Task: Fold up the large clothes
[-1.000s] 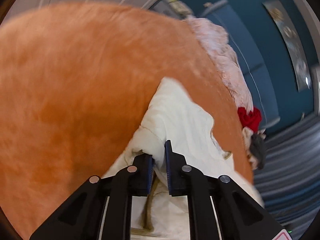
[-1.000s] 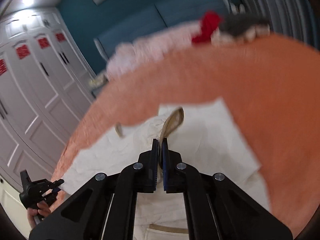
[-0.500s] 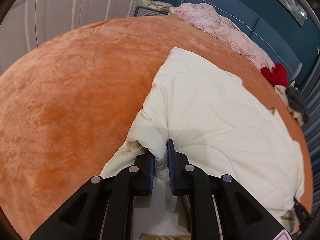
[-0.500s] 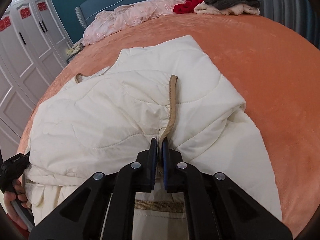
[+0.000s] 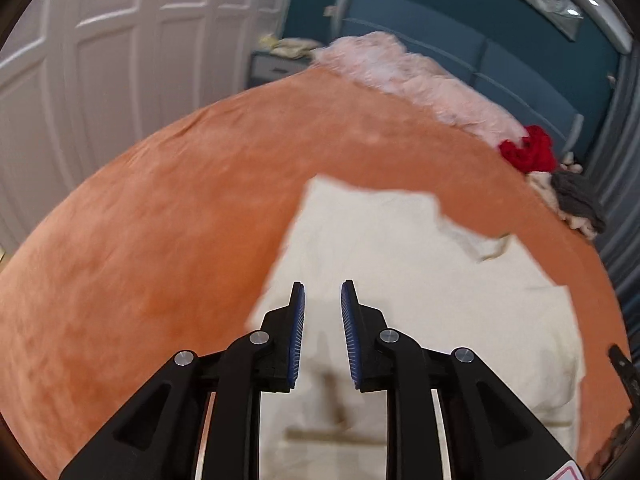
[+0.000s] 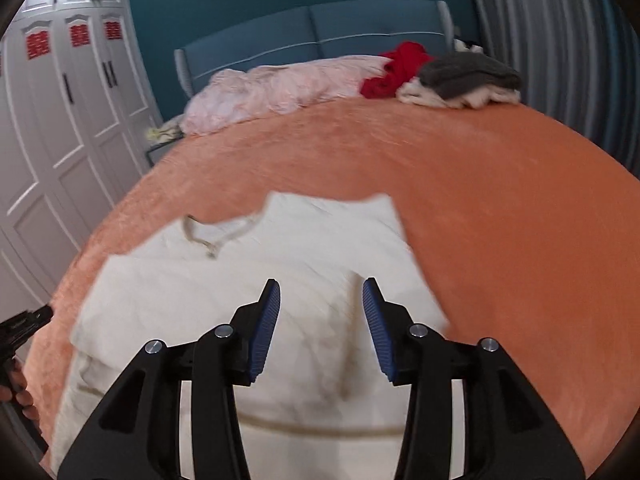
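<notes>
From the left wrist view, the left gripper [image 5: 322, 300] hangs above the near part of the cream quilted padded jacket [image 5: 420, 280], which lies spread on the orange plush bedspread [image 5: 160, 220]; its jaws are opening, a narrow gap shows between the blue ribbed pads [image 5: 298, 332], and nothing is caught in them, the fabric lying below and apart. Motion blur softens the garment's edges here, so its far outline, seemingly a folded panel with a strap or cord at the right, is only a probable reading. Beyond it, at the head of the bed, sit a crumpled pink quilt [image 5: 420, 84], a red garment [image 5: 528, 154] and a grey knit piece [image 5: 576, 200]. From the right wrist view, the right gripper [image 6: 321, 300] is likewise empty, its jaws opening wider than the left pair, poised over the jacket's near half, where a tan trim band [image 6: 312, 426] runs across. The jacket lies in a roughly rectangular, doubled-over shape near the foot of the bed, well apart from the pile of other clothes. This looks like the release at the end of one fold. The next move probably calls for choosing fresh grip points, most likely both near corners or the hem, and carrying them evenly toward the far edge without dragging the lower layer.
</notes>
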`<action>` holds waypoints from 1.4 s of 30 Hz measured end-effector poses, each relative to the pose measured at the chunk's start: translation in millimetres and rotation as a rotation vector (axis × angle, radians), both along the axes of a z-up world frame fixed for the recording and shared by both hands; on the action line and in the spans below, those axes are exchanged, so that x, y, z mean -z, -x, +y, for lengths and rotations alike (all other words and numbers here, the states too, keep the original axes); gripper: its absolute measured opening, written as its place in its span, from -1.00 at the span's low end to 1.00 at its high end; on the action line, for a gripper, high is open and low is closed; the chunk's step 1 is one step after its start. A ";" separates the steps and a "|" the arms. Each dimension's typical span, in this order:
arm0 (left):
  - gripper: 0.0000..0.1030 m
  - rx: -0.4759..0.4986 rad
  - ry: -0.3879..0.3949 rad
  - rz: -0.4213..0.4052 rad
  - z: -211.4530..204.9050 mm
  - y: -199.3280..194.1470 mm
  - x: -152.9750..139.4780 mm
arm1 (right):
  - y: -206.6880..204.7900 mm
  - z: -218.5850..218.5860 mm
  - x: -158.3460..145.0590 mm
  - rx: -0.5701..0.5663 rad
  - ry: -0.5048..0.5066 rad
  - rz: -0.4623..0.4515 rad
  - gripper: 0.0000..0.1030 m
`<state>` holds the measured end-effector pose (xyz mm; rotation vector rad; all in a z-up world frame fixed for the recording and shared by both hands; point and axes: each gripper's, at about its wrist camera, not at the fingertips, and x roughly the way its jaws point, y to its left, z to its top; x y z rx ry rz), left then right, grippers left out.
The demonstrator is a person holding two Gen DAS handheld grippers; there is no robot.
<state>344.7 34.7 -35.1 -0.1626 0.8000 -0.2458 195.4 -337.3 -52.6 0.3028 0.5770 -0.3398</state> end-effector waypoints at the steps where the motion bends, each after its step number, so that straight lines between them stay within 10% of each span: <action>1: -0.61 0.013 -0.002 -0.008 -12.9 -5.6 -2.6 | -8.3 1.4 -1.0 -0.010 0.001 0.003 -0.18; 11: -0.61 0.075 -0.077 0.114 -95.2 -43.0 72.1 | -70.0 17.9 77.4 -0.090 0.067 0.202 -0.21; 18: -0.60 0.087 -0.132 0.002 -100.8 -24.1 99.6 | -62.4 18.2 95.1 -0.095 0.059 0.171 -0.20; 34: -0.59 0.080 -0.170 -0.011 -106.4 -21.0 101.5 | -58.4 13.9 98.2 -0.118 0.024 0.184 -0.19; 42: -0.36 0.100 -0.039 0.107 -64.8 -41.6 59.9 | -60.5 18.5 53.6 -0.186 0.007 0.184 -0.18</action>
